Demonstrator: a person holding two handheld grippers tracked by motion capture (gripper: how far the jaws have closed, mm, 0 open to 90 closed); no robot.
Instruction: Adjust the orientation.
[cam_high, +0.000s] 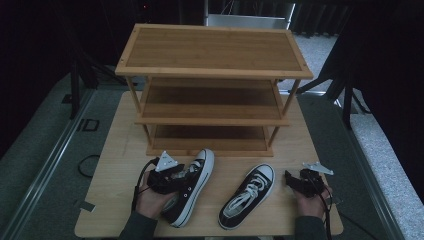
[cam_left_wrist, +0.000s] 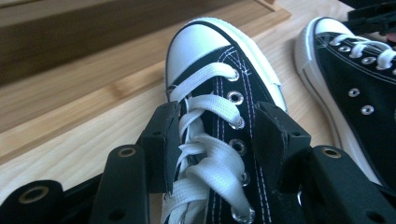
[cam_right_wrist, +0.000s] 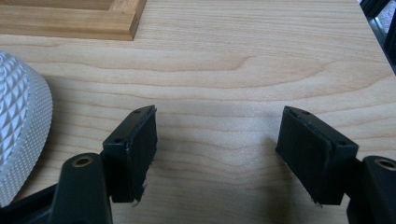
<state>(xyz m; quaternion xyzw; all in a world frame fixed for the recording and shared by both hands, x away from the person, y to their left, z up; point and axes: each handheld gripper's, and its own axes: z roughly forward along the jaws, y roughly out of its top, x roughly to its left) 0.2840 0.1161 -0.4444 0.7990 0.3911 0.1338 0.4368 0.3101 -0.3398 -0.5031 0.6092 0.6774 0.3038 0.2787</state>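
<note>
The tabletop is of light wood and carries everything. On its far half stands the shoe rack, a wooden rack with three shelves, all of them bare; I take it as the landmark.

In front of the shoe rack, toward the person, lie two black sneakers with white laces and white toe caps. The left sneaker lies in front of the left part of the shoe rack, and its toe points to the bottom shelf and is near to it. The right sneaker lies in front of the right part of the shoe rack, a little farther from it, just beside the left sneaker but apart from it.

The left gripper is over the laced part of the left sneaker. Its jaws are parted and stand one on each side of the laces; the left jaw touches the laces, but I cannot tell if the jaws press on the shoe.

The right gripper is in front of the right end of the shoe rack, to the right of the right sneaker. Its jaws are wide apart with bare tabletop between them, and it holds nothing. In its view the white sole of the right sneaker is at the left edge.
</note>
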